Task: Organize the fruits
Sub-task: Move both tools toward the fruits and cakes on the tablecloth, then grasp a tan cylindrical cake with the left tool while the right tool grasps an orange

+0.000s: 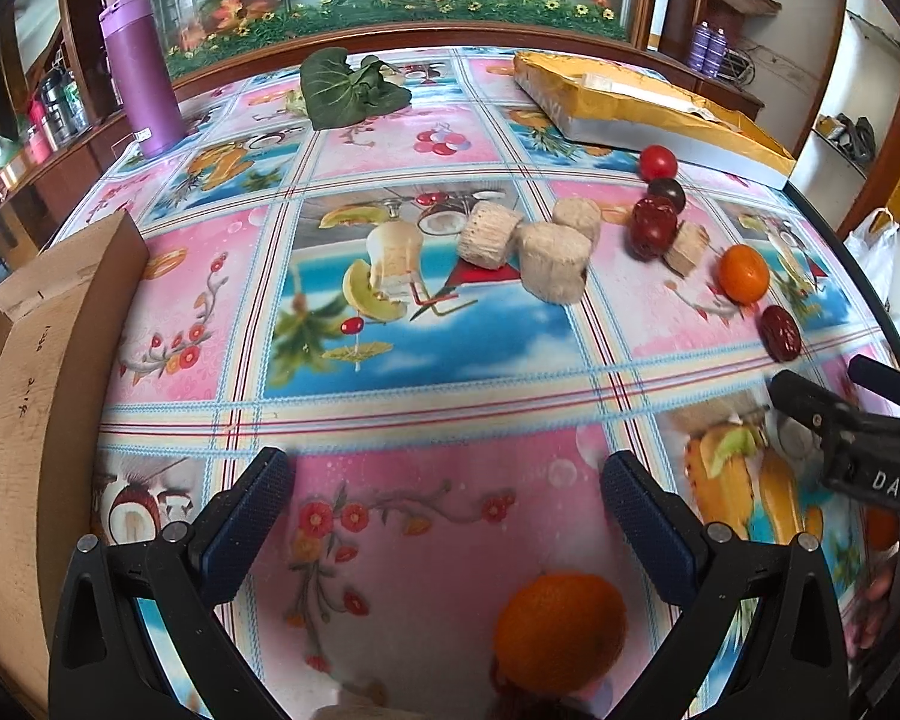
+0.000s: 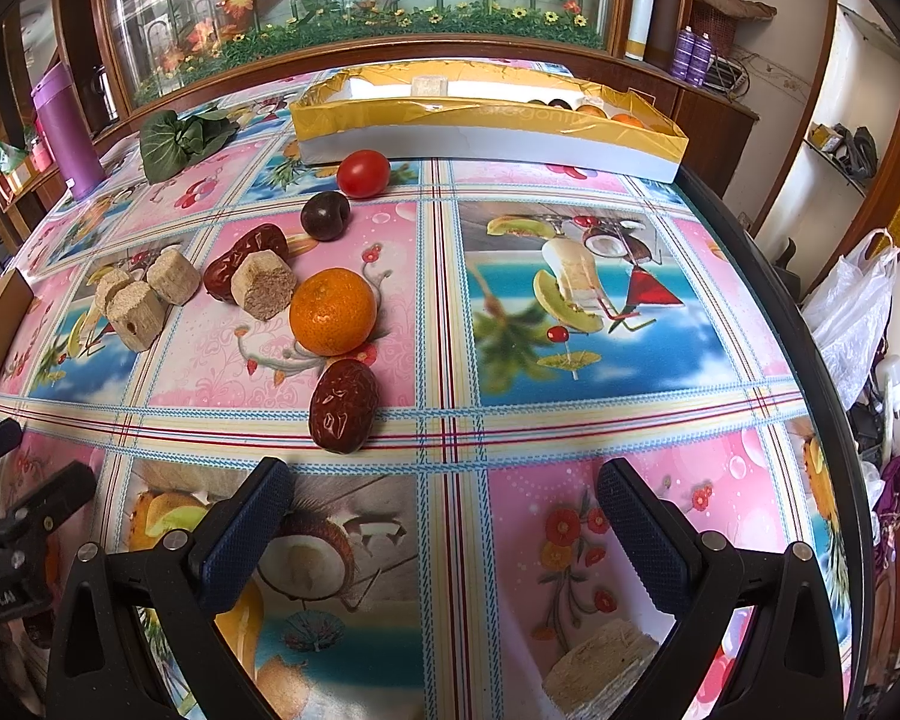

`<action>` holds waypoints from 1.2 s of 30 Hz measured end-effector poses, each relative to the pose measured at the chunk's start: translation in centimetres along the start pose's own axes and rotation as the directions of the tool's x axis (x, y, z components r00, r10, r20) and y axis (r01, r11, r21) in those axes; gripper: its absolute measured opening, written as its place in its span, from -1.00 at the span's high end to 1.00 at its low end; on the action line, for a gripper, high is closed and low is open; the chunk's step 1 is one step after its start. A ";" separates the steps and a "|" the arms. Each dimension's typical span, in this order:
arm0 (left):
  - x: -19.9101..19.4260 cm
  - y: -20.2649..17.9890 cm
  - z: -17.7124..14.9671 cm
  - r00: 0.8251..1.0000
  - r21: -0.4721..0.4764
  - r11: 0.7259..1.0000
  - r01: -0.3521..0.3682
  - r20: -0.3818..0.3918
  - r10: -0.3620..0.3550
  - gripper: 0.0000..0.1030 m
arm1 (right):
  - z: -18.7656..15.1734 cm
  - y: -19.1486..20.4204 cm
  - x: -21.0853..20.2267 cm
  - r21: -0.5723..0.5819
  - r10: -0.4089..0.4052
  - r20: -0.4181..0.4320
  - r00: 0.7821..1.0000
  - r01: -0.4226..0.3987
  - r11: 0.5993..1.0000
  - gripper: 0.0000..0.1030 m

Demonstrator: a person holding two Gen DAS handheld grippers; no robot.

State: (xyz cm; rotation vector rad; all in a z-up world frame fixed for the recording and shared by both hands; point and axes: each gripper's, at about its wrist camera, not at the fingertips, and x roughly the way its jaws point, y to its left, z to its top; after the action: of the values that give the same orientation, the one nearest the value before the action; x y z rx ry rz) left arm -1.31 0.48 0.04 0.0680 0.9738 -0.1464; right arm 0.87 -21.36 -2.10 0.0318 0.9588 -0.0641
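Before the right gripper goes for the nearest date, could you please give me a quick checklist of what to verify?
1. Right gripper open and holding nothing: ok.
2. Date lies free, just ahead of the left finger, off centre from the gap: not ok, shift left first.
3. Orange sits right behind the date, possibly touching it: cannot tell, so approach gently.
4. Left gripper open and apart from the date; its tips show at the right view's left edge: ok.
5. Tray stands at the far edge with its top open and fruit already in its right end: ok.
6. Free room in the tray for the date: cannot tell.
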 end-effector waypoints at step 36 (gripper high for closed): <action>-16.8 8.7 -0.8 0.915 -0.061 0.993 0.102 0.398 -0.070 -1.00 | -1.5 -2.8 -14.7 0.061 -0.019 0.330 0.944 -0.001 0.998 -0.99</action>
State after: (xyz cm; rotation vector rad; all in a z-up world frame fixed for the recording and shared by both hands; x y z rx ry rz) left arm -9.91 10.71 13.40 -0.0774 0.5762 -0.1936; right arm -8.93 -23.51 9.07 0.0705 0.6198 -0.1035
